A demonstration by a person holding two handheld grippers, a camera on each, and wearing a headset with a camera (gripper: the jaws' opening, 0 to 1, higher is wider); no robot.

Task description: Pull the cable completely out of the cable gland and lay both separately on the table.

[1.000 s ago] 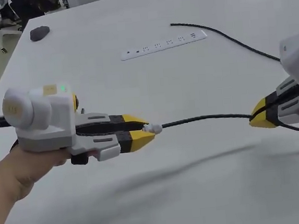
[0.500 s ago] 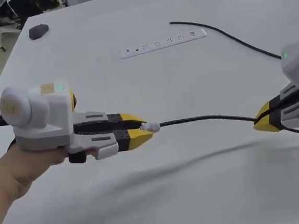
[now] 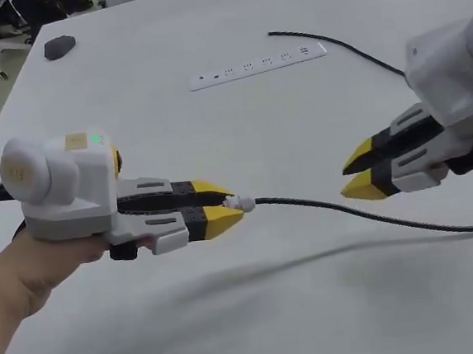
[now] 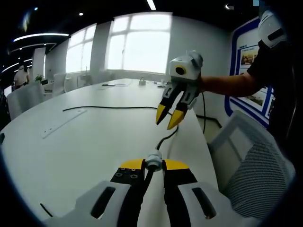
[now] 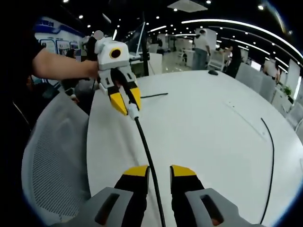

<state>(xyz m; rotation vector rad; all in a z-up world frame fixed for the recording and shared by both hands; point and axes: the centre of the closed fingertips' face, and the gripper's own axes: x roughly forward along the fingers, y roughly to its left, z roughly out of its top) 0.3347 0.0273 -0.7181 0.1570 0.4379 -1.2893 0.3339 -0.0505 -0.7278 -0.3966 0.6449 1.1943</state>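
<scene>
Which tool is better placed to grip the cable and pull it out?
Right. The right tool is open and free beside the cable, while the left tool is shut on the cable gland.

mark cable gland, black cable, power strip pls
Small white cable gland (image 3: 240, 202), head view, centre of its body.
Thin black cable (image 3: 330, 206), head view, middle of the free span.
Long white power strip (image 3: 258, 66), head view, middle of its top face.

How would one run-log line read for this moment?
left gripper: shut on cable gland | right gripper: open, not gripping cable | cable: not yet pulled out
</scene>
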